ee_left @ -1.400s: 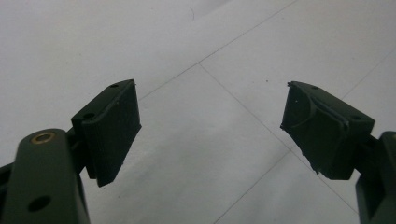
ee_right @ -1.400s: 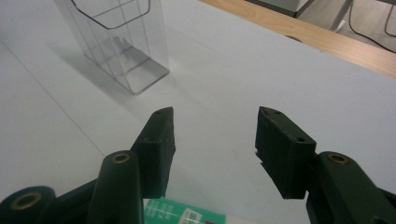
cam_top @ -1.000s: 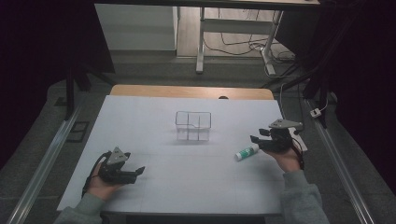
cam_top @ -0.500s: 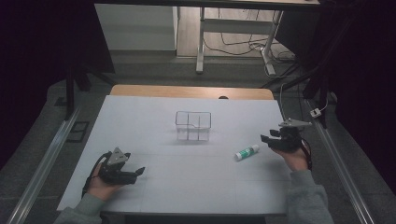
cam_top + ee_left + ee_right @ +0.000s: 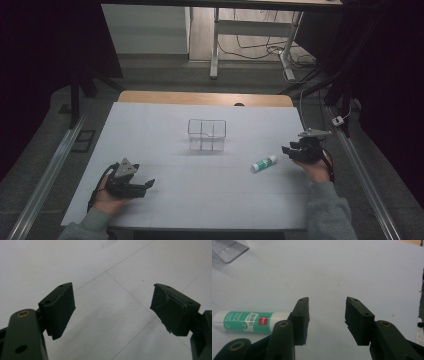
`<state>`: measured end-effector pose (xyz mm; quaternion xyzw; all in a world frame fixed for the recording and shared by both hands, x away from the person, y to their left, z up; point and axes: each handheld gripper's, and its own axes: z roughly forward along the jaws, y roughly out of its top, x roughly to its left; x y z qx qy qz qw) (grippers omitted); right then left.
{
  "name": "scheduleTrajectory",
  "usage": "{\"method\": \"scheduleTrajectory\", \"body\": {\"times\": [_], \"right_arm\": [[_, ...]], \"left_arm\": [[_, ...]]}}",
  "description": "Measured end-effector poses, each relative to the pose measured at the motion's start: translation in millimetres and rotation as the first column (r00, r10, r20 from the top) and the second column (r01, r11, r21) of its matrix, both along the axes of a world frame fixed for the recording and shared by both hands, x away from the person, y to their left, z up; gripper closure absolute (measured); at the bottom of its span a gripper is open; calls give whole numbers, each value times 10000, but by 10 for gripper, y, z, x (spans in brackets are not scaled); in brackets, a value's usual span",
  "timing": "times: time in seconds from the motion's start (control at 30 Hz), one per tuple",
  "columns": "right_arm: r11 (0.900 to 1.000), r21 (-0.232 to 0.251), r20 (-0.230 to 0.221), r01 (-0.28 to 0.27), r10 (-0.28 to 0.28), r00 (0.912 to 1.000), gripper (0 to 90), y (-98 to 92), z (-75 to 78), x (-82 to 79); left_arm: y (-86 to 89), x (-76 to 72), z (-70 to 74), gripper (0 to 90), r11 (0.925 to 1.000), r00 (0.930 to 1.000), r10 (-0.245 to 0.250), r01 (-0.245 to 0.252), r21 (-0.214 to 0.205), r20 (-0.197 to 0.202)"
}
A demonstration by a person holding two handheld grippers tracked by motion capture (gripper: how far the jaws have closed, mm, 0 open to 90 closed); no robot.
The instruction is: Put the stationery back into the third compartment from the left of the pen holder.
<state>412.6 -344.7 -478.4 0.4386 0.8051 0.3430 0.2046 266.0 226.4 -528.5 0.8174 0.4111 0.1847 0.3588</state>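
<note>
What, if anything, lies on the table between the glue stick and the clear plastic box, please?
Nothing: in the high view, only bare white table separates the glue stick from the clear box.

Dim lab: white table [image 5: 165, 125], floor cables [image 5: 250, 47].

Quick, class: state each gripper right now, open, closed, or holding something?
Left gripper: open, holding nothing.
Right gripper: open, holding nothing; glue stick lies beside it.

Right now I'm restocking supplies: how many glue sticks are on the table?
1: a green-and-white glue stick lying flat on the white table, just left of the right hand-held gripper. None looks hidden.
</note>
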Motion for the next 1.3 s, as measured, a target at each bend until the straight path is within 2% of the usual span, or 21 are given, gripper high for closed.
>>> {"method": "scheduleTrajectory", "body": {"times": [0.07, 0.27, 0.7, 0.83, 1.1, 1.3], "right_arm": [[9999, -104, -133, -89, 88, 9999, 628, 11, -17, 2], [9961, -692, -530, -551, 515, 9973, 897, 62, -80, 19], [9849, -1071, -1170, -1358, 1231, 9855, 898, 218, -200, 42], [9820, -1220, -1099, -1441, 1309, 9853, 898, 268, -199, 23], [9799, -947, -1126, -1753, 1644, 9799, 898, 328, -183, -3], [9745, -981, -1165, -2019, 1903, 9748, 898, 431, -186, -46]], "left_arm": [[3, 1, 0, 190, 10000, 10000, -2, 2, -15, 4], [2, 2, -3, 190, 10000, 10000, -29, 29, -15, -19], [-2, 4, -9, 191, 10000, 10000, -57, 57, 10, -54], [-3, 4, -10, 191, 10000, 10000, -60, 60, 27, -61], [-5, 4, -12, 192, 10000, 10000, -63, 63, 47, -64], [-1, 5, -10, 192, 10000, 10000, -55, 55, 32, -71]]}}
